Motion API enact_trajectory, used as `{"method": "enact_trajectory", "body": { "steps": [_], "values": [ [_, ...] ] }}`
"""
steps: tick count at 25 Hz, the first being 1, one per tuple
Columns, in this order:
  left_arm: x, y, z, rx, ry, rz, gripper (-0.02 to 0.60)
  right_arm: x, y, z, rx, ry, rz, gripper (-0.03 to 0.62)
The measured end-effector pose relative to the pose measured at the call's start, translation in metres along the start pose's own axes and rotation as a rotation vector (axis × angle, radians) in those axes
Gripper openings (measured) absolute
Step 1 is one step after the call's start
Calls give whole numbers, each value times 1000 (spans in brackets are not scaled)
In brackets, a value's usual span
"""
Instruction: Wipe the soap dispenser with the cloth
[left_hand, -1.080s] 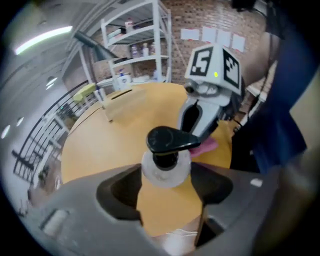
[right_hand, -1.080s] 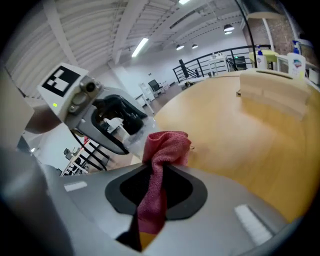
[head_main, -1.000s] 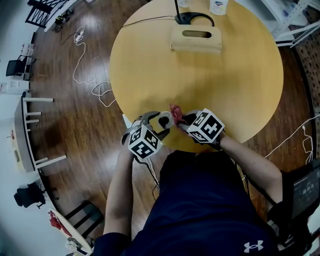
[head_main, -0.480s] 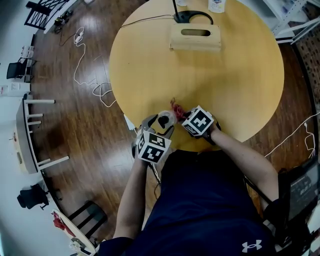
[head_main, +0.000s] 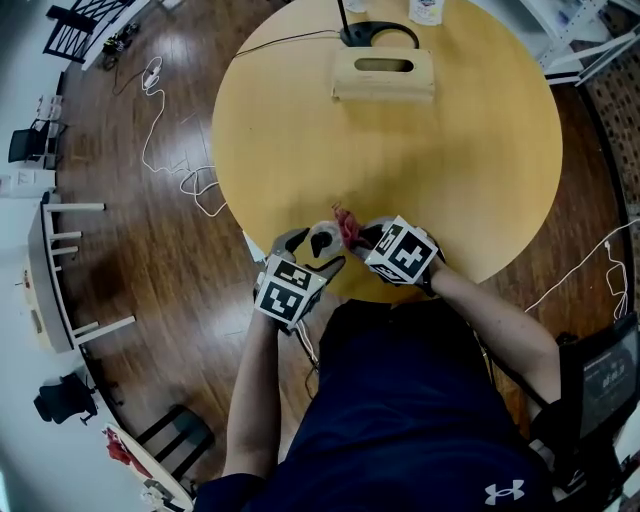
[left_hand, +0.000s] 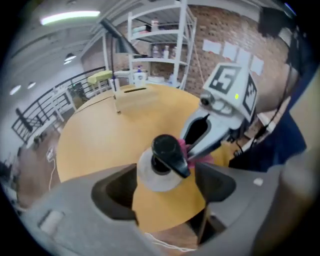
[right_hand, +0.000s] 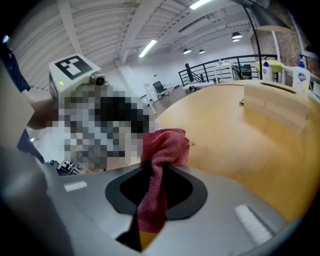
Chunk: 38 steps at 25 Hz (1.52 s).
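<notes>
Jaws of my left hand-held gripper (left_hand: 165, 186) have just been opening, wide now, soap dispenser (left_hand: 159, 171) standing free between them at the bench (head_main: 450, 170) edge. My right hand-held gripper (right_hand: 156, 194) pinches red cloth (right_hand: 165, 146) beside its pump; wooden box (head_main: 384, 76) well beyond.

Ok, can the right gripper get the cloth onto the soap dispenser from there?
Probably yes: the right gripper, shut on the cloth, holds it right beside the soap dispenser, nothing between. The left gripper has just been opening; its fingers flank the dispenser without pressing, leaving that side free.
</notes>
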<state>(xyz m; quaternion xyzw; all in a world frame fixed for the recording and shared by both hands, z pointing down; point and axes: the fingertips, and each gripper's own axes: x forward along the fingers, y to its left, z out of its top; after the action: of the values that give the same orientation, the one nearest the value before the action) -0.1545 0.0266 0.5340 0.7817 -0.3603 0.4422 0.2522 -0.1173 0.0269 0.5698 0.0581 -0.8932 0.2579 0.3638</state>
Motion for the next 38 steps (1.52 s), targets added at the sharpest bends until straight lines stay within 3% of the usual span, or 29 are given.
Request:
{"method": "enact_trajectory", "body": {
  "steps": [2, 5, 8, 10, 11, 12, 13, 16, 18, 27, 32, 38],
  "values": [
    [3, 0, 2, -44, -7, 61, 355, 15, -11, -11, 7, 43, -27, 74],
    [10, 2, 1, 52, 19, 100, 308, 32, -22, -28, 49, 101, -42, 74],
    [12, -2, -1, 268, 45, 22, 308, 34, -25, -46, 145, 126, -18, 74],
    [12, -6, -6, 442, 86, -17, 312, 24, -17, -42, 173, 98, 3, 74],
    [12, -5, -9, 484, 107, -23, 317, 15, -11, -32, 168, 66, 12, 74],
    [10, -4, -10, 468, 120, -22, 340, 5, -4, -20, 157, 29, 19, 74],
    [8, -2, -9, 395, 116, -20, 365, -4, 3, -7, 142, -6, 23, 74],
    [4, -2, 0, 104, 33, -10, 375, -15, 9, 14, 66, -51, 14, 74],
    [7, -4, 2, 44, 10, 28, 371, -8, 5, 11, 36, -27, -2, 74],
    [26, -1, -2, 148, 83, 134, 341, 38, -28, -40, 146, 104, -38, 74],
    [30, -1, -4, 151, 63, 139, 345, 30, -29, -41, 268, 8, 1, 74],
    [30, 2, -5, 156, -12, 145, 347, -16, -31, -49, 352, -70, -71, 74]
  ]
}}
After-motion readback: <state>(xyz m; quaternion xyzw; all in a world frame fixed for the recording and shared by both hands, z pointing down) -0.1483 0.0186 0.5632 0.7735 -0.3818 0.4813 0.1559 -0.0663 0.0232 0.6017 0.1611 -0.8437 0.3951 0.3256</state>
